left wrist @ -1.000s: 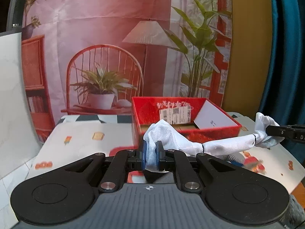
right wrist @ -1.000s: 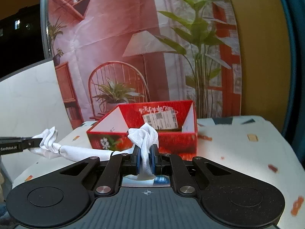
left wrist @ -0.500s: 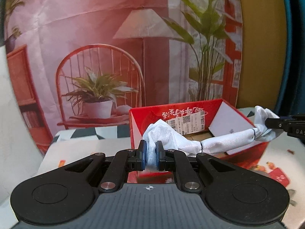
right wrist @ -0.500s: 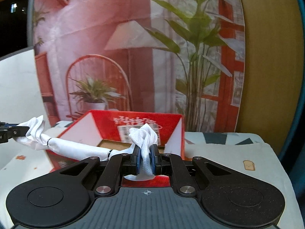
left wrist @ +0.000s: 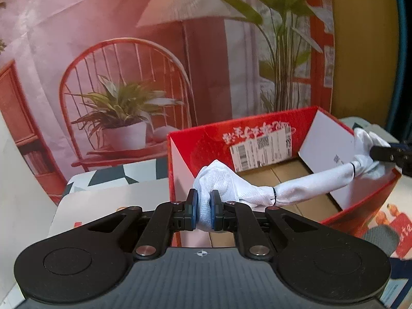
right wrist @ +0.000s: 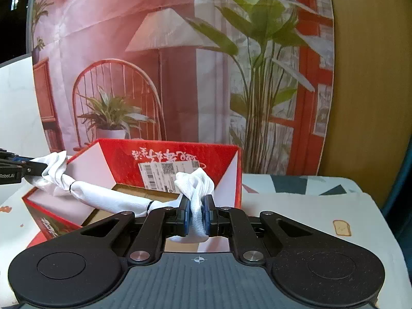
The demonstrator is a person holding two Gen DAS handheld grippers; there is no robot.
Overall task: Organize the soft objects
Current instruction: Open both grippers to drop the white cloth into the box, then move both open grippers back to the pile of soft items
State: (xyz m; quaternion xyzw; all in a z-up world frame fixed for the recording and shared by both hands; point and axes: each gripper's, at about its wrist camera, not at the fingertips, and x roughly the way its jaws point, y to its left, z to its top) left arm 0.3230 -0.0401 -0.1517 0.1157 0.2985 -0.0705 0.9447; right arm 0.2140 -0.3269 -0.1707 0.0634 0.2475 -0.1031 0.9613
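You've got both grippers [left wrist: 204, 215] [right wrist: 197, 217] pinching the cloth's [left wrist: 303, 189] ends above the box [left wrist: 191, 141], and uneven letting-go could drape one end over the rim.

A printed backdrop [left wrist: 123, 51] hangs behind the table, showing a red chair [right wrist: 116, 97], a potted plant [left wrist: 123, 118], a floor lamp [right wrist: 167, 33] and tall green leaves [right wrist: 260, 59]. The tablecloth [right wrist: 309, 206] is pale with small printed motifs and dark triangles. A blue curtain [left wrist: 401, 51] hangs at the right edge.
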